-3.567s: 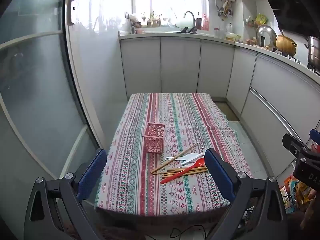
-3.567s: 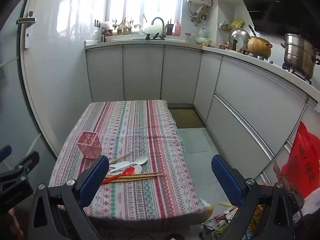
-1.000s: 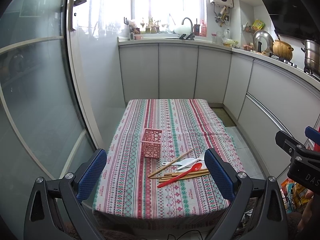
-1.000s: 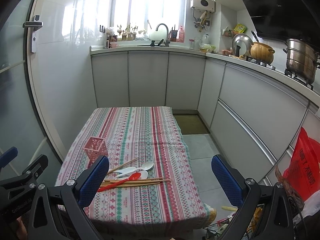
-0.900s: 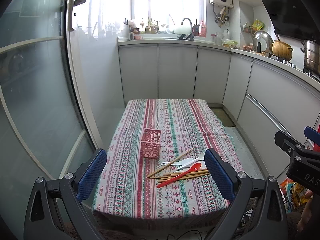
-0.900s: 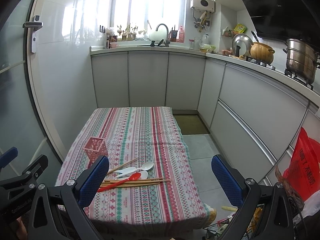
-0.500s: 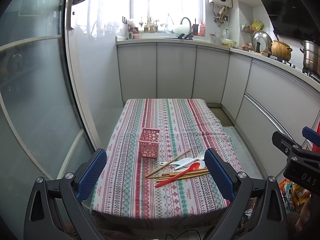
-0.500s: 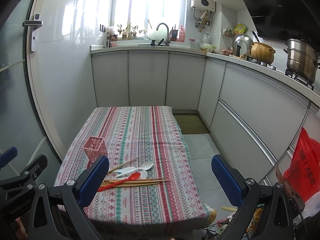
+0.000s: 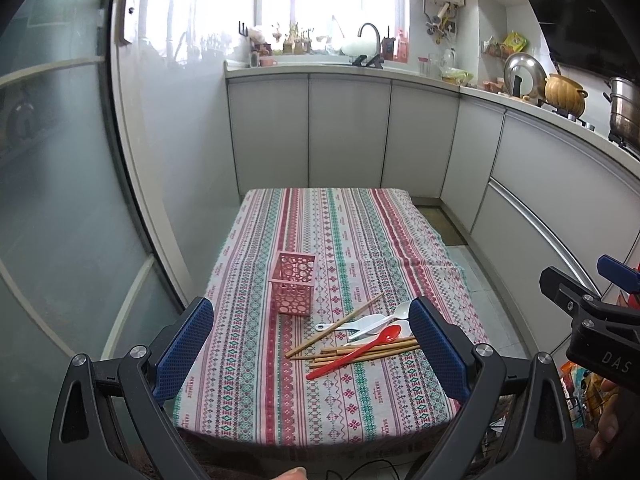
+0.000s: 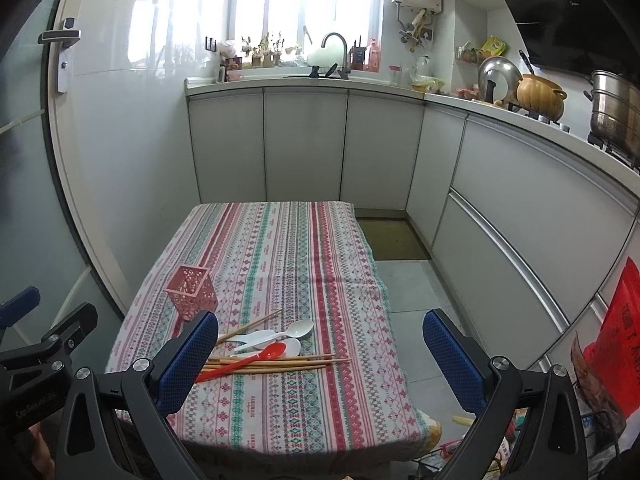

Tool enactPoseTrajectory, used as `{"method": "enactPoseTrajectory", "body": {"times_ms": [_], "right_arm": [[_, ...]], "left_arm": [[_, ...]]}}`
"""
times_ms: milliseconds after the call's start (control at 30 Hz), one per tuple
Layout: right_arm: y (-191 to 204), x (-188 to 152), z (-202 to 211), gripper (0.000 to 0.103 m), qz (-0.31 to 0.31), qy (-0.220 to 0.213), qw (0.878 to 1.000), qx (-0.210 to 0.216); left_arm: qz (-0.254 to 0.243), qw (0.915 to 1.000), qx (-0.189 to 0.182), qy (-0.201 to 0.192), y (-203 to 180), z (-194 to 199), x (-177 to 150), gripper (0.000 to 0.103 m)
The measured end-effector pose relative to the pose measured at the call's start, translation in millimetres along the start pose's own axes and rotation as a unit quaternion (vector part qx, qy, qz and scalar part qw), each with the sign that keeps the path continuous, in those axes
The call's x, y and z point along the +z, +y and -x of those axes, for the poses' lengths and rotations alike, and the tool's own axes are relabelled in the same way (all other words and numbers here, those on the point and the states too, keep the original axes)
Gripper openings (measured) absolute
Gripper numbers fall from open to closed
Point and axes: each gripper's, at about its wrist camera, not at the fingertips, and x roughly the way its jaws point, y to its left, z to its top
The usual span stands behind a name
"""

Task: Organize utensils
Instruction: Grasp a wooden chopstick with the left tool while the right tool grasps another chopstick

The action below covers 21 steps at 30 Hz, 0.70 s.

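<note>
A pink perforated utensil basket (image 9: pixel 293 289) stands upright on the striped tablecloth (image 9: pixel 340 236); it also shows in the right wrist view (image 10: pixel 192 294). To its right lies a loose pile: a red spoon (image 9: pixel 354 351), white spoons (image 9: pixel 370 322) and several wooden chopsticks (image 9: pixel 372 350). The right wrist view shows the red spoon (image 10: pixel 250 358), white spoons (image 10: pixel 272 334) and chopsticks (image 10: pixel 280 362). My left gripper (image 9: pixel 310 354) is open and empty, before the table's near edge. My right gripper (image 10: pixel 320 364) is open and empty, to the right of the left one.
White kitchen cabinets (image 9: pixel 348 132) line the back and right walls, with a sink and pots on the counter. A glass door (image 9: pixel 60 200) stands to the left of the table. A red bag (image 10: pixel 616 336) and clutter sit on the floor at the right.
Both grippers have drifted slightly; the table and utensils sit a little differently in view. Nothing on the table has moved.
</note>
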Motion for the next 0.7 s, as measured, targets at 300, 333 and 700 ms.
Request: {"method": "enactPoseTrajectory", "body": {"times_ms": [300,333,700], "right_arm": [[-22,7,-79,0.103,-0.033,0.062,0.996,0.052],[-26,7,-92,0.103,-0.038,0.075,0.995,0.057],[-78,-27,-225,0.103,-0.112,0.205,0.969,0.077]], "left_arm": [[-0.034,0.9973,-0.024,0.06,-6,-82,17,0.099],[-0.04,0.9965,-0.027,0.069,-7,-94,18,0.099],[-0.123,0.9681,-0.062,0.209,-53,-245,10,0.094]]}}
